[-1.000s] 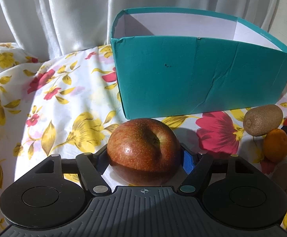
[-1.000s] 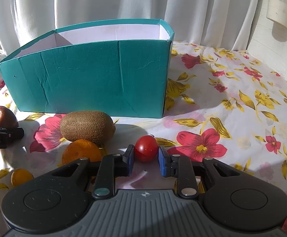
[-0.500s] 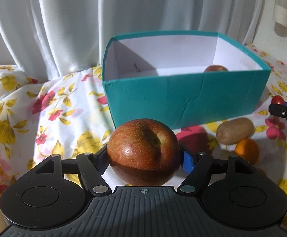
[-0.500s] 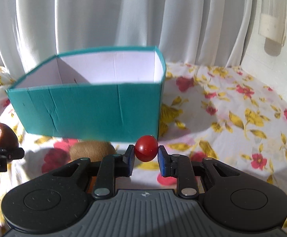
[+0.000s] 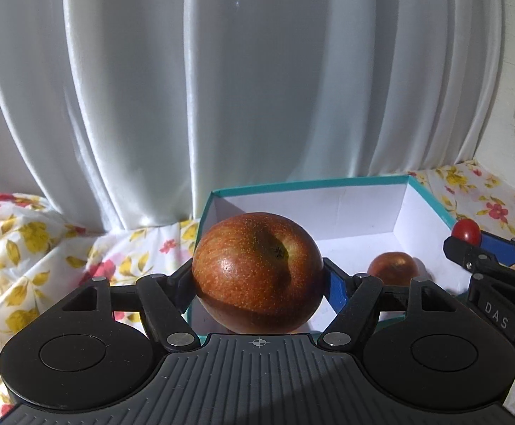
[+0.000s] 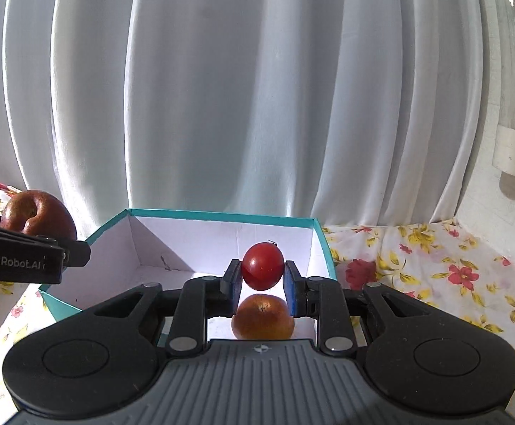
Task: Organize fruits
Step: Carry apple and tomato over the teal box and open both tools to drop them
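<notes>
Both fruits lifted off the floral-cloth worktop [image 6: 434,265] since a second ago, now level with the rim of the teal cardboard box [image 5: 431,198], so release inside looks next. Left tool [image 5: 257,283] clamped on the round red-brown apple [image 5: 257,272], stem dimple facing up toward the camera; no real long axis. Right tool [image 6: 261,279] pinching the small red cherry tomato [image 6: 261,271], stem up, over another apple [image 6: 262,317] in the box.

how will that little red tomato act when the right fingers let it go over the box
The tomato looks round and glossy, so it will probably roll once it lands on the flat white floor of the box. Its skin looks thin, so a long drop might bruise it. It may bump the fruit lying just beneath.
</notes>
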Demonstrator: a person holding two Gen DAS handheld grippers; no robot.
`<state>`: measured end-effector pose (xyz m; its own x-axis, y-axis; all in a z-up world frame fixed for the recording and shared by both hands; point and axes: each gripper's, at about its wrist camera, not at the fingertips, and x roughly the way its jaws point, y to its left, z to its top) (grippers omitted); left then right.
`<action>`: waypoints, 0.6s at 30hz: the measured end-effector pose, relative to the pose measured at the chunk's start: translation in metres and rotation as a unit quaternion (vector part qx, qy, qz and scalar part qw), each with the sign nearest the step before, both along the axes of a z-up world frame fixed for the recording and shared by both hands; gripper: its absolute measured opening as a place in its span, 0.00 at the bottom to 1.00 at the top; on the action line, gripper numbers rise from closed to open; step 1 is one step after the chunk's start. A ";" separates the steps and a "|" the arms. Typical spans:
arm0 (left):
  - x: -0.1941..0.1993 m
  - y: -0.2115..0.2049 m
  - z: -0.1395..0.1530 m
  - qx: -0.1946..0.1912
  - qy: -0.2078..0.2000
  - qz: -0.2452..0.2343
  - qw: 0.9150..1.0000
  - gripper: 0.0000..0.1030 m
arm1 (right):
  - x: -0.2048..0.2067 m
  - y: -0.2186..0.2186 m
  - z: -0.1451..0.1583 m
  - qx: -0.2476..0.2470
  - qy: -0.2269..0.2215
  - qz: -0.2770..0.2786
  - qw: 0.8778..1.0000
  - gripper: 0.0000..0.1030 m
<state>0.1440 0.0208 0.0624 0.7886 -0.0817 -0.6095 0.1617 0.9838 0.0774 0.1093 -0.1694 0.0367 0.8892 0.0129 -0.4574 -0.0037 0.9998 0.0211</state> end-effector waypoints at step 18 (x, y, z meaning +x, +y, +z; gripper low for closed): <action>0.019 0.004 -0.035 0.009 0.047 0.015 0.999 0.74 | 0.016 -0.001 -0.045 0.014 0.058 -0.006 0.998 0.24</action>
<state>0.1631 0.0244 0.0277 0.7304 -0.0477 -0.6813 0.1395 0.9869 0.0805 0.1255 -0.1700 -0.0080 0.8303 0.0170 -0.5571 0.0121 0.9987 0.0485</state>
